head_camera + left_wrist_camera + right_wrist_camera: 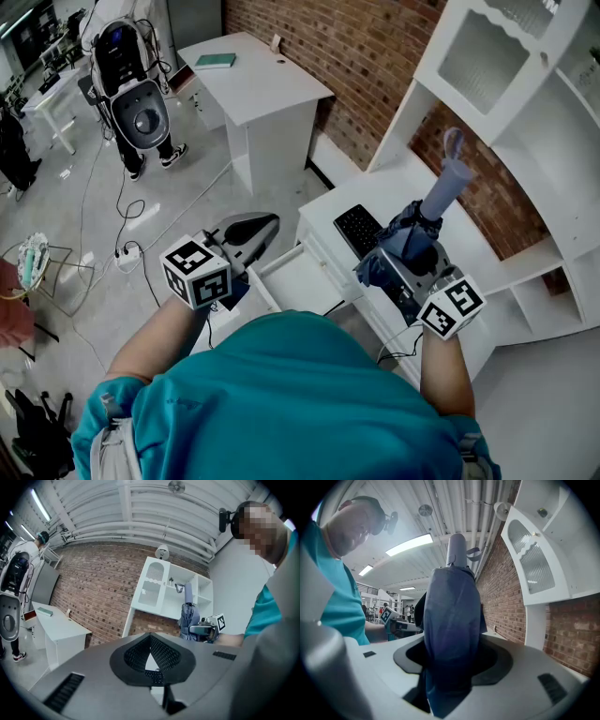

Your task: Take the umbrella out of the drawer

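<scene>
Umbrella (441,195) upright in right claw (401,261), drawer (298,279) open

We find the open drawer (302,277) jutting from the table (398,186) front; a keyboard (359,231) takes the top behind it, shelving (562,122) walls our right, and open floor (192,192) lies left.

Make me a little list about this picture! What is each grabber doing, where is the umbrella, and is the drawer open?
right gripper: shut on the umbrella
umbrella: blue, folded, held upright with its handle end up, clear of the drawer
left gripper: jaws together, holding nothing
drawer: pulled open, white inside, nothing to be seen in the part that shows
keyboard: black, lying on the white cabinet top behind the drawer
task: umbrella is out of the drawer
</scene>
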The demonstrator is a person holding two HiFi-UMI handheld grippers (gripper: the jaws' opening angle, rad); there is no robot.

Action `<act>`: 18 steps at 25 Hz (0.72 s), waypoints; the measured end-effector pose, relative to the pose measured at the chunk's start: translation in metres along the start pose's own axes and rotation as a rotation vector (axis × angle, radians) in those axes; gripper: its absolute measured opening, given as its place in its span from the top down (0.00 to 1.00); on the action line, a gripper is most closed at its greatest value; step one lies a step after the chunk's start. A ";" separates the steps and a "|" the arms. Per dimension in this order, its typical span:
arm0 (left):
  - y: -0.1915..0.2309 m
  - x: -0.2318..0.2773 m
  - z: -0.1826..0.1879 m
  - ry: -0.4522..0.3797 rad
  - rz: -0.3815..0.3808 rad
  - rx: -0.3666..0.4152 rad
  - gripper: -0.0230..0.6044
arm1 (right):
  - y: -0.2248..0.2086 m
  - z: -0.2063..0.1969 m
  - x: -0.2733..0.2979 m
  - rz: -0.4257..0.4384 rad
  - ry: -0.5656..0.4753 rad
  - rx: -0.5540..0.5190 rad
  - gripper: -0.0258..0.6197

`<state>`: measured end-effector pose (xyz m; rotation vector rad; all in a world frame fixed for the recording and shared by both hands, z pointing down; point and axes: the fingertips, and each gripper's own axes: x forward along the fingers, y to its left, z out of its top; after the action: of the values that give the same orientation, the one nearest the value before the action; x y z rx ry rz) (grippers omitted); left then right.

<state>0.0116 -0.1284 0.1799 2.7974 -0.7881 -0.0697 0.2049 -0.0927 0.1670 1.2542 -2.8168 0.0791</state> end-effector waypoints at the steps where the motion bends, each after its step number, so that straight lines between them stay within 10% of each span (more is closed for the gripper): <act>1: 0.000 0.000 0.000 -0.001 0.000 -0.001 0.95 | 0.000 0.000 0.000 -0.001 -0.001 0.002 0.56; 18: -0.001 -0.005 -0.001 -0.004 -0.002 -0.002 0.95 | 0.000 0.000 -0.001 -0.019 -0.014 0.005 0.56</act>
<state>0.0084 -0.1247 0.1806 2.7968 -0.7857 -0.0771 0.2056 -0.0922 0.1665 1.2877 -2.8172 0.0762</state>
